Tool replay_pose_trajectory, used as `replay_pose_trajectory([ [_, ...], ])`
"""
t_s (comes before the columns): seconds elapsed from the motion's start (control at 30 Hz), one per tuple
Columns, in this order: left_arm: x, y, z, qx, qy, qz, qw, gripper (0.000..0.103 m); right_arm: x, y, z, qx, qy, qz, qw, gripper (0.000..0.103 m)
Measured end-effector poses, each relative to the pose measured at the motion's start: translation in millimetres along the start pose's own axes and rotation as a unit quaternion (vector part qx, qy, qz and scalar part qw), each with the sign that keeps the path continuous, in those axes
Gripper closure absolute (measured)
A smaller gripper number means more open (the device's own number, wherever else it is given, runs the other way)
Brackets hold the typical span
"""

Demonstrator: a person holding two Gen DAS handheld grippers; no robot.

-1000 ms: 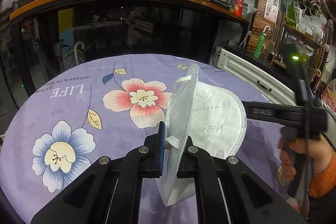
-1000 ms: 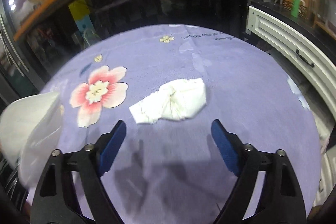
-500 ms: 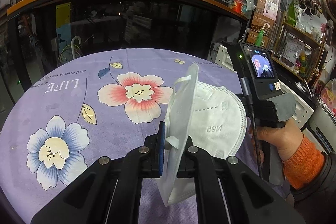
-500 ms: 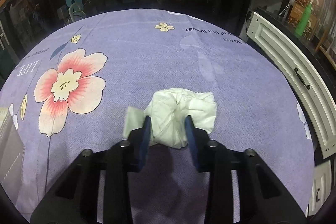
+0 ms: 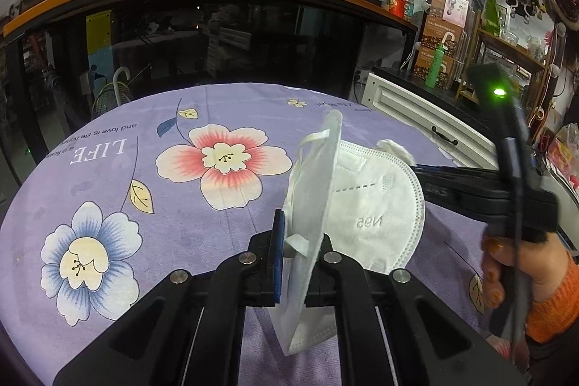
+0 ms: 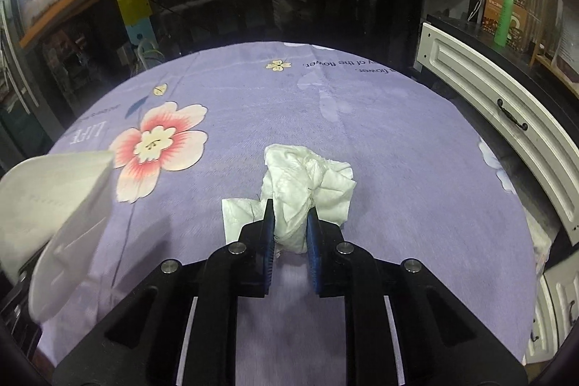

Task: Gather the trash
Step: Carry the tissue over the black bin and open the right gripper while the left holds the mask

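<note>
Both pieces of trash are gripped. The left gripper (image 5: 296,263) pinches a white N95 mask (image 5: 362,205) held over the floral tablecloth (image 5: 108,176). The right gripper (image 6: 289,234) has its jaws clamped on a crumpled tissue (image 6: 307,183) near the tabletop's middle. The next move is likely carrying both to a bin, which is not in view.

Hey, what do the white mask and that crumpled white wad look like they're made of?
The mask looks like matte non-woven fabric: stitched, crimped edges, an embossed N95 mark, and it holds its folded shape in the left gripper. The wad looks like soft tissue or paper towel, judging by its fine crumpled creases and thin, ragged edges; the right gripper pinches it.
</note>
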State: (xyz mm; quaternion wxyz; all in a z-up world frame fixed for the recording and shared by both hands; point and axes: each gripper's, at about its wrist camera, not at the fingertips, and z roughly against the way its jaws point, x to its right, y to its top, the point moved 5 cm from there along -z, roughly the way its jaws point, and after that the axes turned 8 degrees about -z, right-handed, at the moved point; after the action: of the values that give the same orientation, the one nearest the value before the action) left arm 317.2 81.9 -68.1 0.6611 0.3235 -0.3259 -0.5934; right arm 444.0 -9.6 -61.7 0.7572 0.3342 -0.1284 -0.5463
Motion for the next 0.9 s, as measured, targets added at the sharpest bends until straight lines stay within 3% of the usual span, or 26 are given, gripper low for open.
replay_pose_trajectory([
  [0.4, 20, -2, 2, 0.012, 0.001, -0.035, 0.9993, 0.096, 32, -62, 103, 0.035, 0.027, -0.034, 0.998, 0.086],
  [0.9, 32, -6, 4, 0.015, 0.002, -0.046, 0.9988, 0.096, 110, -160, 210, 0.084, -0.037, -0.075, 0.993, 0.086],
])
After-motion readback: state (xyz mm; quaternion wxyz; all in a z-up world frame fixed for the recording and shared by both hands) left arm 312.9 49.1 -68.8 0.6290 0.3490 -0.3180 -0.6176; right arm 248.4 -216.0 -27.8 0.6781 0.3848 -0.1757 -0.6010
